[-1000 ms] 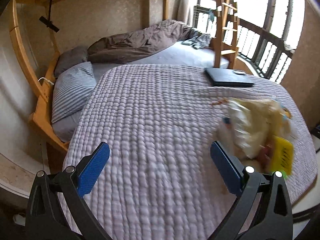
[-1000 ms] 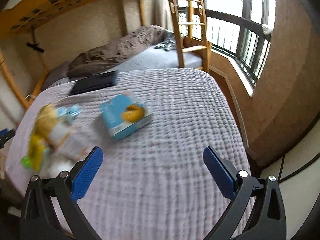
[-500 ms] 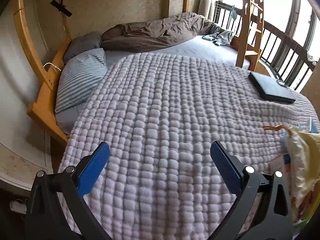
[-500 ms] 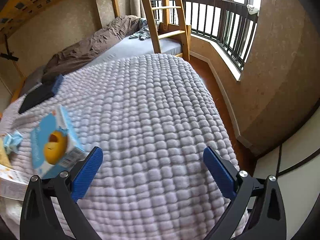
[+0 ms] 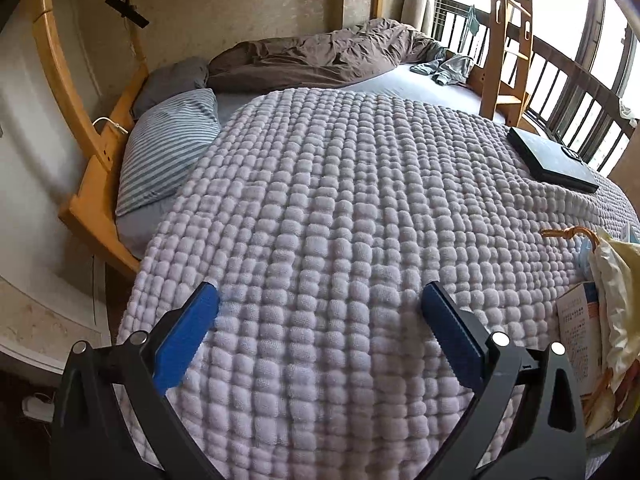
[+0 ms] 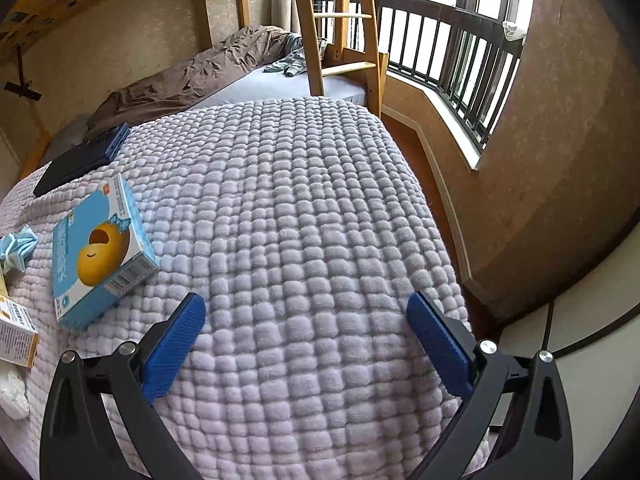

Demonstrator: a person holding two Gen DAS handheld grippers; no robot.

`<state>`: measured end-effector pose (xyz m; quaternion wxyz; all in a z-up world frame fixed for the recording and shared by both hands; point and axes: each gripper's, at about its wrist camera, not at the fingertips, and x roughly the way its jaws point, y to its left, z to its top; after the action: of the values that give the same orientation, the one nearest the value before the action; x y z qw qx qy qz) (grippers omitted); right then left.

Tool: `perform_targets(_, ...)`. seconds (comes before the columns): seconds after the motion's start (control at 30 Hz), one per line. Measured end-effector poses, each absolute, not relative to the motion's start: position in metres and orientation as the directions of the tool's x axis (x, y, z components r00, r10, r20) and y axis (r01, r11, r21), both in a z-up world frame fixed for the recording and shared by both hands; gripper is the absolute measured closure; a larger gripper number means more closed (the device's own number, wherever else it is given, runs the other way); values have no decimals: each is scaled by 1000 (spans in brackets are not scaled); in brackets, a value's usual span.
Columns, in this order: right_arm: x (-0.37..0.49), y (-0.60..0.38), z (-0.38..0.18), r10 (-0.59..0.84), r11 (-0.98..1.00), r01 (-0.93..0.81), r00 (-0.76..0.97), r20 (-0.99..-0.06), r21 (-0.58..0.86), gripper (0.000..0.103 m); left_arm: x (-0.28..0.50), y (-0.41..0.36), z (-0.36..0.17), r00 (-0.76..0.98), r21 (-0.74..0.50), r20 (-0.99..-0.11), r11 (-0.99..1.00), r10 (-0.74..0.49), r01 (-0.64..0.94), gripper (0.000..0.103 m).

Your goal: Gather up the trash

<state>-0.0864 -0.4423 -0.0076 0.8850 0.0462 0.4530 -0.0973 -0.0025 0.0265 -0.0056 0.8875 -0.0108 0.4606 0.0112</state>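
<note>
left gripper (image 5: 320,304) hangs over the quilted blanket (image 5: 340,200), fingers spread wide, nothing between them. right gripper (image 6: 302,314) likewise: fingers wide apart, empty. trash lies on the blanket: a yellow plastic bag (image 5: 618,288) and small carton (image 5: 578,328) at the left view's right edge; a blue box (image 6: 98,250) and crumpled blue mask (image 6: 16,248) left of the right gripper. a dark laptop (image 5: 554,160) rests farther back.
</note>
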Motion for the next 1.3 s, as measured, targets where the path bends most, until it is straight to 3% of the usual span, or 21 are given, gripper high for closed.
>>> perform_targets(1.3, -90, -442, -8, -131, 977, 215, 570, -811, -7, 3, 0, 25, -4, 575, -8, -818, 1000, 10, -28, 1)
